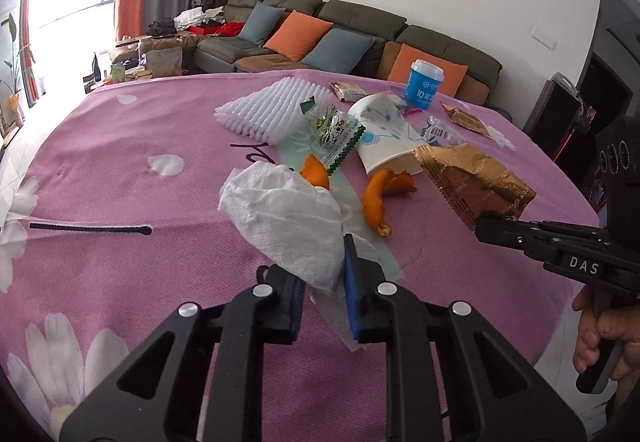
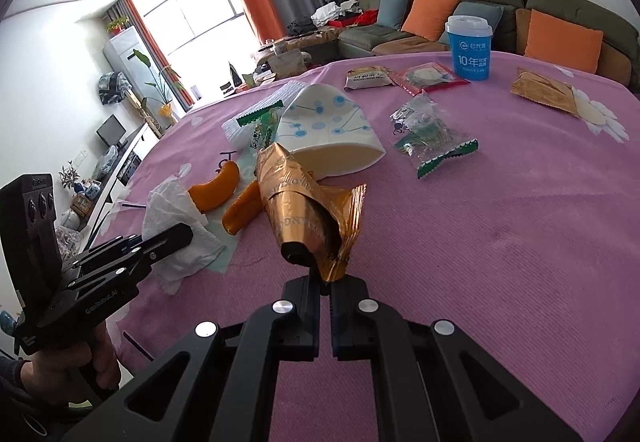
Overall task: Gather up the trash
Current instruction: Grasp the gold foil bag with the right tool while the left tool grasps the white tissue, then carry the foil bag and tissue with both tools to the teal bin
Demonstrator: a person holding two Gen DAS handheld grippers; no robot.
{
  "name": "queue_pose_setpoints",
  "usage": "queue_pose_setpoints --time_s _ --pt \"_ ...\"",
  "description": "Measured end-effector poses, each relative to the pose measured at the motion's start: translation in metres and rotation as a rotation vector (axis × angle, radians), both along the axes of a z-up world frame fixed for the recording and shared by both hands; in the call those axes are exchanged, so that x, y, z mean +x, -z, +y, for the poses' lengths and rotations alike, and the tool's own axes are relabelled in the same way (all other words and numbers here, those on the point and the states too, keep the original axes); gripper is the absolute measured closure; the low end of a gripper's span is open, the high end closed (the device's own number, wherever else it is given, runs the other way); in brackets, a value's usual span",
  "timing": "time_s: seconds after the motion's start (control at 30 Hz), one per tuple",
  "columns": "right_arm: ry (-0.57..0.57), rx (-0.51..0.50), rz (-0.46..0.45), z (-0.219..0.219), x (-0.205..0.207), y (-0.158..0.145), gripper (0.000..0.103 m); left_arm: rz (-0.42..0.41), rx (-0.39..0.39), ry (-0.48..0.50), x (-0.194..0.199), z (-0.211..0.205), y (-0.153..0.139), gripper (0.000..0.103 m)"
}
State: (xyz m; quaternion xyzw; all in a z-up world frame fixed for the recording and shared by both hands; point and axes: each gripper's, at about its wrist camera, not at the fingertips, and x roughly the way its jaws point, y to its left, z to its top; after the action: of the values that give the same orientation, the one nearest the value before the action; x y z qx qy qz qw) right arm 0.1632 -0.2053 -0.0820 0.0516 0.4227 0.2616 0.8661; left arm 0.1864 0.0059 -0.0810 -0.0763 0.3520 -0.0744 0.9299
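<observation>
The crumpled white tissue [image 1: 284,218] is pinched between the pads of the left tool [image 1: 322,282], its bulk standing above the pink flowered tabletop [image 1: 120,178]. The gold foil wrapper [image 2: 308,210] is clamped at its lower corner by the right tool [image 2: 326,288], jaws pressed together on it, wrapper raised off the cloth. Just beyond lie two orange peel pieces [image 1: 376,198] and a tipped paper cup [image 1: 384,134]. Further back: a white foam net [image 1: 272,106], clear snack wrappers [image 2: 436,134], an upright blue cup [image 2: 468,46].
</observation>
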Motion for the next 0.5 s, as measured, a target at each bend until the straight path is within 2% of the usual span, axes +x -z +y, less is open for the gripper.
queue_pose_setpoints --time_s 0.27,0.5 --pt "-0.01 0.012 -0.048 0.006 -0.009 -0.018 0.1 -0.097 -0.006 -0.017 -0.027 0.01 -0.027 0.087" --pt "-0.057 0.023 -0.107 0.029 -0.019 -0.042 0.1 -0.173 -0.001 -0.081 -0.053 0.035 -0.052 0.087"
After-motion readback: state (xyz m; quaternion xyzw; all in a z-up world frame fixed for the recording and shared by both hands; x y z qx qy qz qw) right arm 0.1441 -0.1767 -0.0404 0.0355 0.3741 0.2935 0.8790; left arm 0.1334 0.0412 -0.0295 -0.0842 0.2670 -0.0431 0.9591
